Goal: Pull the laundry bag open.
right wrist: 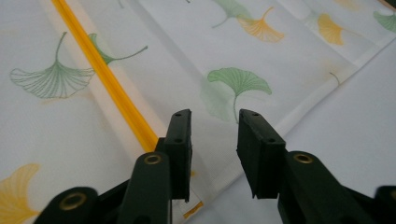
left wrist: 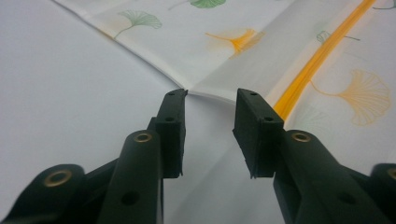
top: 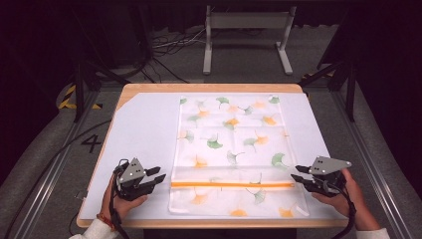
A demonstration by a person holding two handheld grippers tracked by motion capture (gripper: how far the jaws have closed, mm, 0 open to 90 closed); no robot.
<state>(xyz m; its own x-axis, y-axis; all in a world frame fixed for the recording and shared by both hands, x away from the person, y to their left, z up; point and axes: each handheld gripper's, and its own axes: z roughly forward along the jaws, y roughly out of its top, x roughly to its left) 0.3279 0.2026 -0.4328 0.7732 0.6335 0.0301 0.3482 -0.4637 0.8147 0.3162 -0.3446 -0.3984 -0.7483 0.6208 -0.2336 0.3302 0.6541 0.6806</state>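
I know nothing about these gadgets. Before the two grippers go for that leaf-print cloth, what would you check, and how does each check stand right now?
1. Left gripper open: ok, its jaws stand apart in the left gripper view.
2. Right gripper open: ok, its jaws stand apart too.
3. Left gripper lined up with the ginkgo-print cloth: ok, the cloth's edge lies just ahead of the gap between the jaws.
4. Right gripper lined up: ok, its jaws sit at the cloth's edge beside the orange strip.
5. Cloth lying flat on the white table cover: ok, though fold creases show.
6. Either gripper gripping the cloth: not ok, both are empty.
7. Whether the jaws touch the table: cannot tell.
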